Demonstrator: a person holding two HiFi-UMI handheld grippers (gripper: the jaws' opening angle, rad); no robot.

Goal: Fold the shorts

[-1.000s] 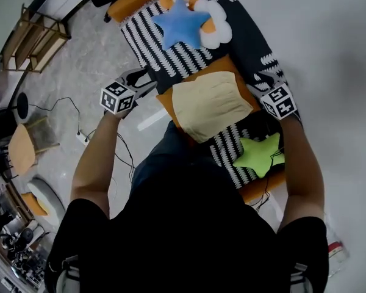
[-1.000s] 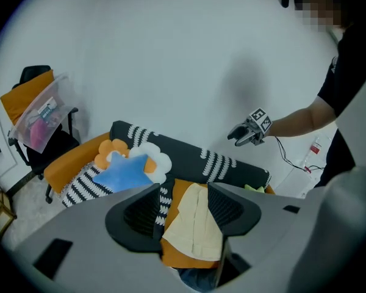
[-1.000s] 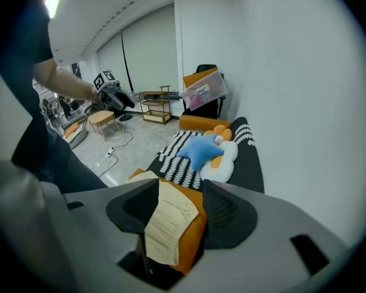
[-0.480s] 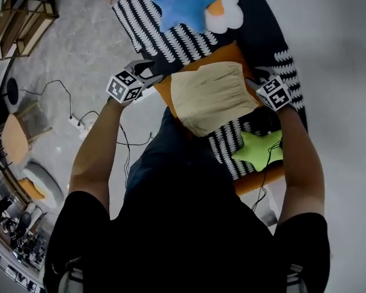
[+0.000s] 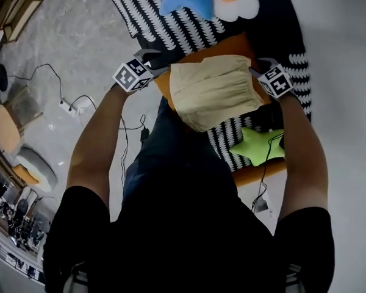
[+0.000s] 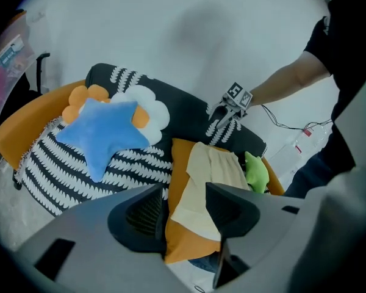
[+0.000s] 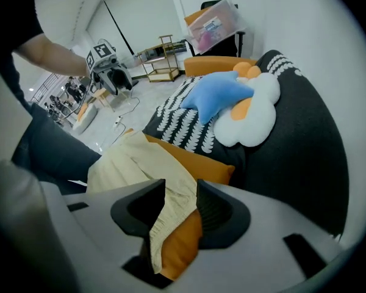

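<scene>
Cream shorts (image 5: 213, 90) lie flat on an orange cushion (image 5: 241, 45) on the dark sofa. In the head view my left gripper (image 5: 163, 71) is at the shorts' left edge and my right gripper (image 5: 255, 72) at their right edge. The left gripper (image 6: 186, 211) has just been closing; its jaws still stand apart, with the near corner of the shorts (image 6: 210, 170) in the gap, unpressed. The right gripper (image 7: 178, 215) has also been closing. The gathered waistband of the shorts (image 7: 171, 191) hangs between its jaws, and the pads do not press it.
A blue star pillow (image 6: 100, 133) and a white cloud cushion (image 7: 250, 112) lie further along the sofa on a black-and-white striped throw (image 5: 140, 11). A green star pillow (image 5: 256, 146) sits on the near side. Cables (image 5: 67, 105) trail over the floor at left.
Both grippers have come down from above the sofa to the two side edges of the shorts. Their jaws stand narrower than before.
</scene>
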